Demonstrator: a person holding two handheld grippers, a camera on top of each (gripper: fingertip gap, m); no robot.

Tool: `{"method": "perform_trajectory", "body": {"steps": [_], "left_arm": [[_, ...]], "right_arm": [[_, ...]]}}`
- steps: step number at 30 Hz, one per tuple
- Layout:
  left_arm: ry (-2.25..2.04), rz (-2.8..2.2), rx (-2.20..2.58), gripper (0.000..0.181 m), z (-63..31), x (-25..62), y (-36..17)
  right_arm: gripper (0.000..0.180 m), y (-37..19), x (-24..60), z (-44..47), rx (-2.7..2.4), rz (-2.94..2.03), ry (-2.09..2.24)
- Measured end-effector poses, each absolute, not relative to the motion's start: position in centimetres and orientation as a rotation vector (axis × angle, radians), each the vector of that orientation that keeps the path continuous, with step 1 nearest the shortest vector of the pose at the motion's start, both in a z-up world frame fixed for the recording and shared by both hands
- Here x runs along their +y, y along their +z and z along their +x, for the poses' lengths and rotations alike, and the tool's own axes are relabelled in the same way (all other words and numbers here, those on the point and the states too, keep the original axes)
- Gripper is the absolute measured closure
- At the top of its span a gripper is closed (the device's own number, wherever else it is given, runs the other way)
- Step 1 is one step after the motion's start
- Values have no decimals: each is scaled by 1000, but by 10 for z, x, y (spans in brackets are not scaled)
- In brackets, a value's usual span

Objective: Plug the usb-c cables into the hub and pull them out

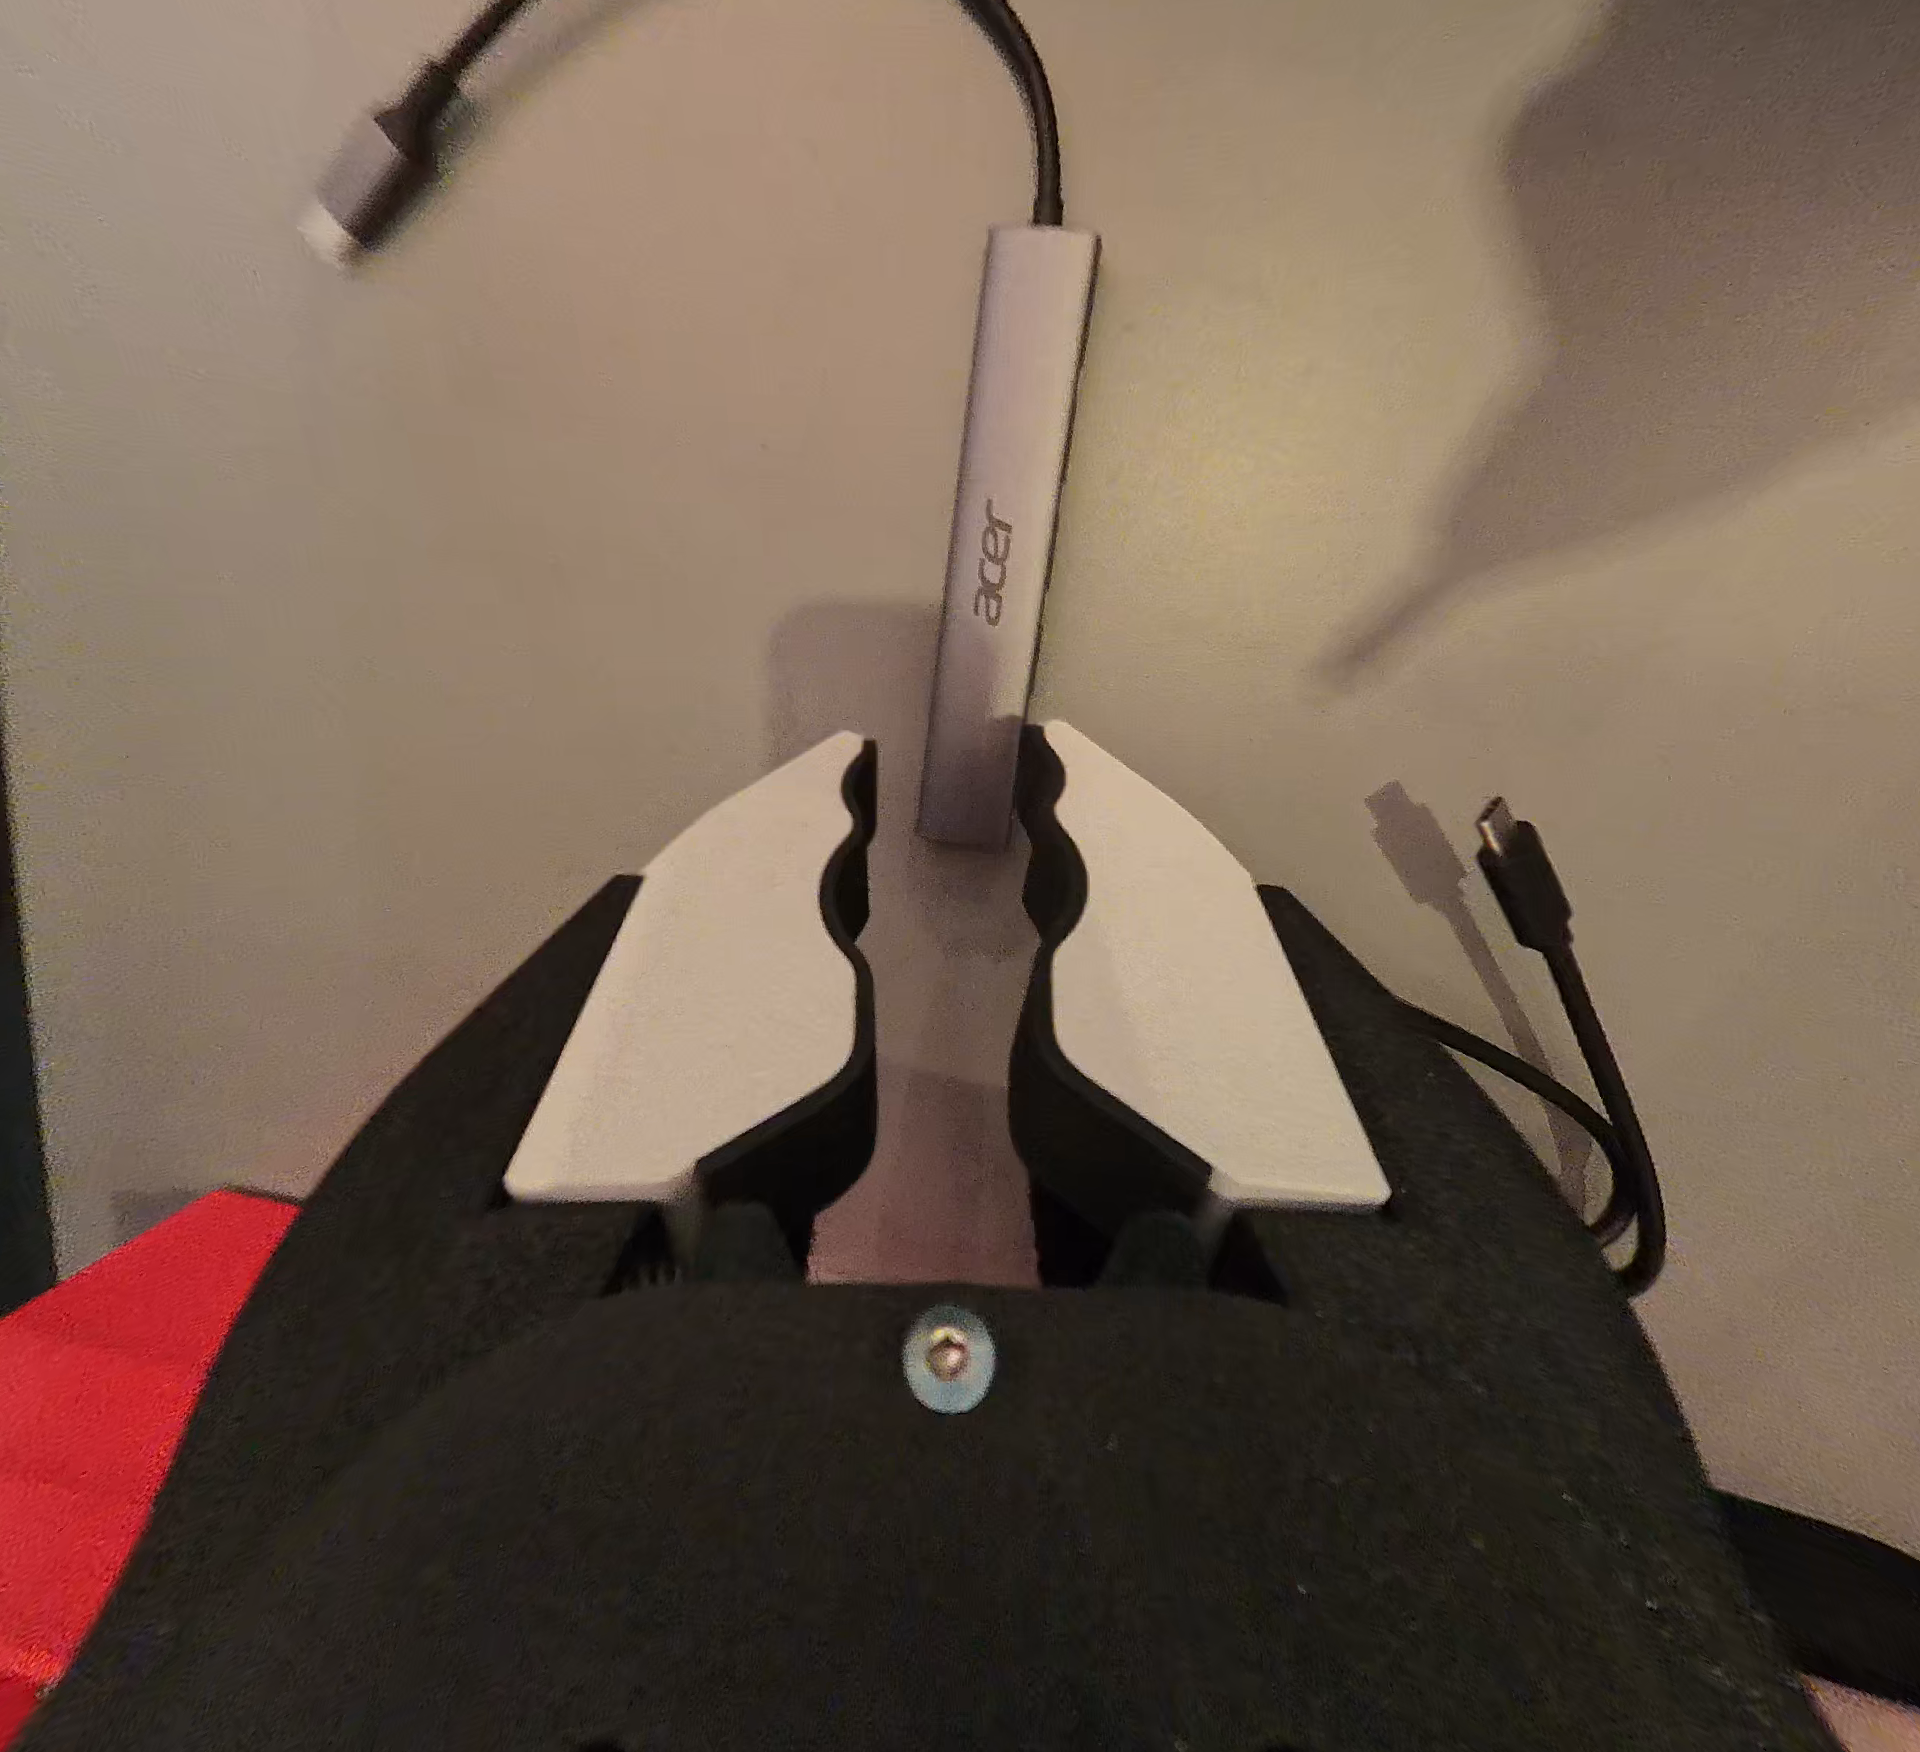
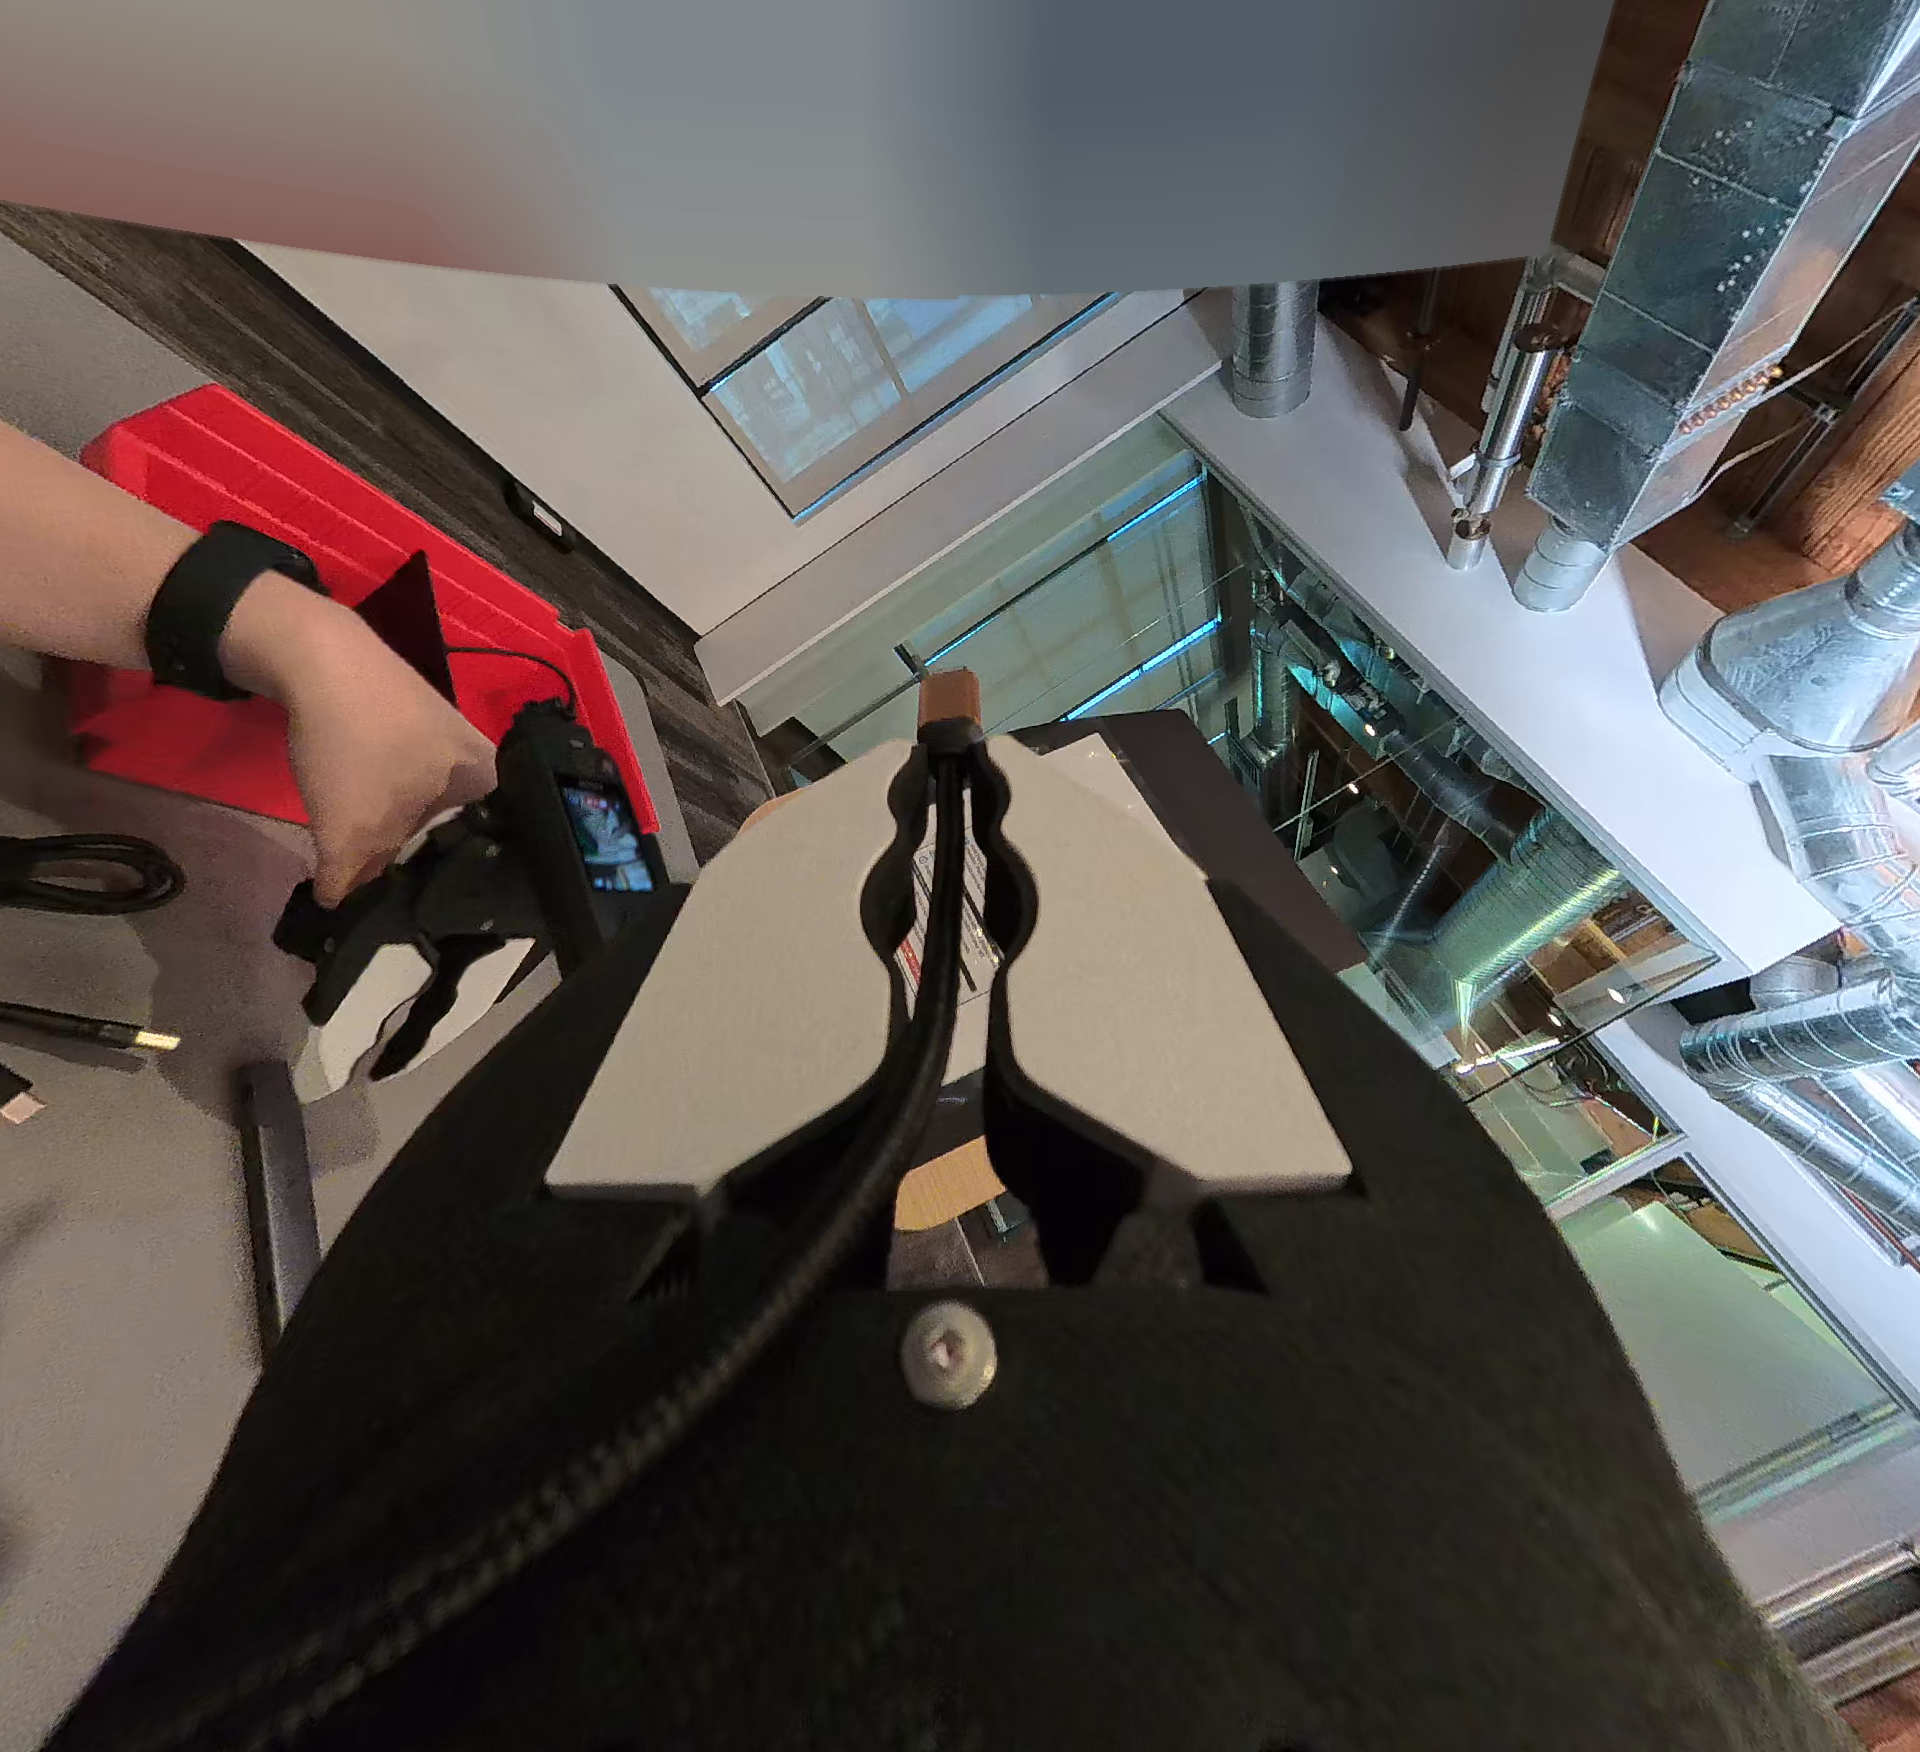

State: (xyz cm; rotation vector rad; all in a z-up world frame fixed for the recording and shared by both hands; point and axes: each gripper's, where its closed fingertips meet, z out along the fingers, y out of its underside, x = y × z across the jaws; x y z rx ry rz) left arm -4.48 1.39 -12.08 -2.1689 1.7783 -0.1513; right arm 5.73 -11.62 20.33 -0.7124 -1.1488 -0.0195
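Observation:
A slim grey hub (image 1: 1008,539) lies on the light table (image 1: 520,559), with its near end between my left gripper's (image 1: 951,762) fingers. The left jaws stand open around it, with a gap on the left side. The hub's own black lead curves to a grey plug (image 1: 353,196). A loose black usb-c cable's plug (image 1: 1522,881) lies to the right. My right gripper (image 2: 948,752) is shut on a black braided cable (image 2: 925,975), whose copper-coloured plug (image 2: 948,697) sticks out past the tips. It is lifted off the table and points up into the room.
A red box (image 2: 312,518) sits at the table's far left and shows in the left wrist view (image 1: 125,1390). A hand with a black wristband (image 2: 223,606) holds the left gripper (image 2: 364,1027). A coiled black cable (image 2: 83,871) and a gold-tipped plug (image 2: 140,1039) lie nearby.

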Motion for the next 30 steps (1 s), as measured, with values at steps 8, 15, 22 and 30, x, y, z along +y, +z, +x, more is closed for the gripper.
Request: {"method": "perform_trajectory", "body": {"steps": [8,15,22,30], "left_arm": [[-183,-2242,1800,144,-40,15,-154],[-240,-2305,1728,148,-36,13,-160],[-223,-2291,1744,158,-36,12,-160],[-325,-2327,1691,159,-25,11,-159]], "right_arm": [[171,205,-123,63,-1147,-702,0],[171,204,-120,65,-1150,-714,5],[171,201,-118,62,-1160,-723,6],[171,198,-113,60,-1170,-742,-9]]}}
